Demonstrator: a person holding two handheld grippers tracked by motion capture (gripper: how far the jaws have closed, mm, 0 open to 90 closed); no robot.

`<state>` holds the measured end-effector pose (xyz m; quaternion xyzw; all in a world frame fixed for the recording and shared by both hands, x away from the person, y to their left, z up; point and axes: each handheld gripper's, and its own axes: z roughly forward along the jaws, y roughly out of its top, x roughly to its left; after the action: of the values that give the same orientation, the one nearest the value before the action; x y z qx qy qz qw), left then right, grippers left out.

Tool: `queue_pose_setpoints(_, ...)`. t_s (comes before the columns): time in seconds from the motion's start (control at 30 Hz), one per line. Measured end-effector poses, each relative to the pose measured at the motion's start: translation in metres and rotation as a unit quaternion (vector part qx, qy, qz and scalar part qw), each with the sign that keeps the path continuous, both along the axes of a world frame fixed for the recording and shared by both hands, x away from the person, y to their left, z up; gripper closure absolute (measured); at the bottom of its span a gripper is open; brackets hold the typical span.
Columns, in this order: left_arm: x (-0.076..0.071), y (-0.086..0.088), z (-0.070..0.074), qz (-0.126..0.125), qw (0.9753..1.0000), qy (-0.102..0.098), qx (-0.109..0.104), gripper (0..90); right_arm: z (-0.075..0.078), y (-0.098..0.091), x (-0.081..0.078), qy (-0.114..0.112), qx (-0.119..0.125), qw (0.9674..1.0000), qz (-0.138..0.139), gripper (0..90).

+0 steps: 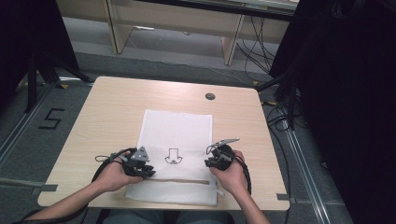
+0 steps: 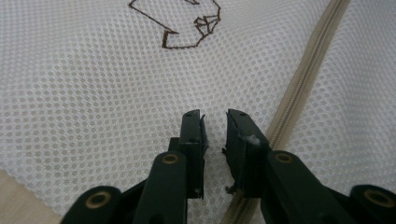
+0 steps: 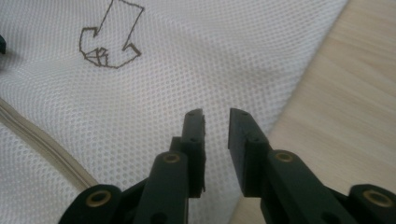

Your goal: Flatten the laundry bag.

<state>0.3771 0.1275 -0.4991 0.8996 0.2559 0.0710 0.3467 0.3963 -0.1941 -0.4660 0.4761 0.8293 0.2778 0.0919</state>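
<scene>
A white mesh bag (image 1: pixel 177 128) lies flat on the wooden table (image 1: pixel 107 107), with a beige zipper (image 1: pixel 182 181) running across its near end and a brown outline motif (image 1: pixel 173 156) stitched above it. My left gripper (image 1: pixel 148 171) rests at the bag's left edge by the zipper. In the left gripper view the left gripper (image 2: pixel 215 116) is open over the mesh (image 2: pixel 93 93), nothing between its pads, the zipper (image 2: pixel 308 70) just to its right. My right gripper (image 1: pixel 208 162) sits near the bag's right edge. In the right gripper view the right gripper (image 3: pixel 217 114) is open above the mesh edge (image 3: pixel 233 60), empty.
A round cable hole (image 1: pixel 210 96) sits near the table's far edge. A wooden desk frame (image 1: pixel 177 18) stands behind the table, cables (image 1: pixel 280 116) trail on the floor at the right, and a "5" mark (image 1: pixel 51 119) is on the floor at the left.
</scene>
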Motion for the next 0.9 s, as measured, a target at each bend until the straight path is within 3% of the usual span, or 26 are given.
queue_pose_setpoints(0.07,-0.002,0.001,0.002,0.006,0.9998,0.001,-0.017,71.4,0.003,-0.008,-0.005,-0.007,0.011,0.9999,-0.004,73.2)
queue_pose_setpoints(0.13,-0.002,0.003,0.004,0.005,0.9998,-0.009,-0.018,67.0,0.003,-0.013,-0.009,-0.003,0.015,0.9999,-0.004,70.9)
queue_pose_setpoints(0.2,-0.002,0.004,0.005,0.013,0.9994,-0.02,-0.024,62.3,0.002,-0.018,-0.011,-0.001,0.01,0.9999,-0.004,69.1)
queue_pose_setpoints(0.23,-0.001,0.004,0.006,0.01,0.9992,-0.025,-0.029,59.7,0.001,-0.019,-0.013,0.013,0.009,0.9998,-0.009,68.7)
queue_pose_setpoints(0.27,-0.001,0.004,0.006,0.021,0.9989,-0.026,-0.033,57.5,-0.001,-0.022,-0.012,0.008,0.009,0.9999,-0.004,68.2)
queue_pose_setpoints(0.33,0.001,0.004,0.006,0.02,0.9987,-0.029,-0.038,54.1,-0.001,-0.023,-0.014,0.022,0.011,0.9996,-0.013,67.2)
queue_pose_setpoints(0.4,0.001,0.004,0.006,0.018,0.9985,-0.032,-0.041,51.2,-0.002,-0.026,-0.013,0.014,0.01,0.9998,-0.011,65.3)
queue_pose_setpoints(0.5,-0.001,0.002,0.004,0.029,0.9984,-0.028,-0.04,48.9,-0.001,-0.027,-0.016,0.023,0.017,0.9993,-0.023,64.5)
queue_pose_setpoints(0.53,-0.001,0.003,0.004,0.028,0.9984,-0.031,-0.038,48.5,-0.002,-0.029,-0.016,0.014,0.012,0.9997,-0.017,64.5)
queue_pose_setpoints(0.6,-0.001,0.003,0.005,0.027,0.9981,-0.038,-0.041,48.0,-0.001,-0.03,-0.017,0.017,0.017,0.9994,-0.026,64.5)
queue_pose_setpoints(0.63,-0.001,0.003,0.005,0.031,0.998,-0.032,-0.044,47.7,-0.001,-0.03,-0.018,0.007,0.022,0.9992,-0.033,64.5)
queue_pose_setpoints(0.9,0.002,0.004,0.005,0.04,0.9974,-0.03,-0.051,46.4,0.003,-0.038,-0.022,-0.002,0.004,0.9997,-0.023,69.0)
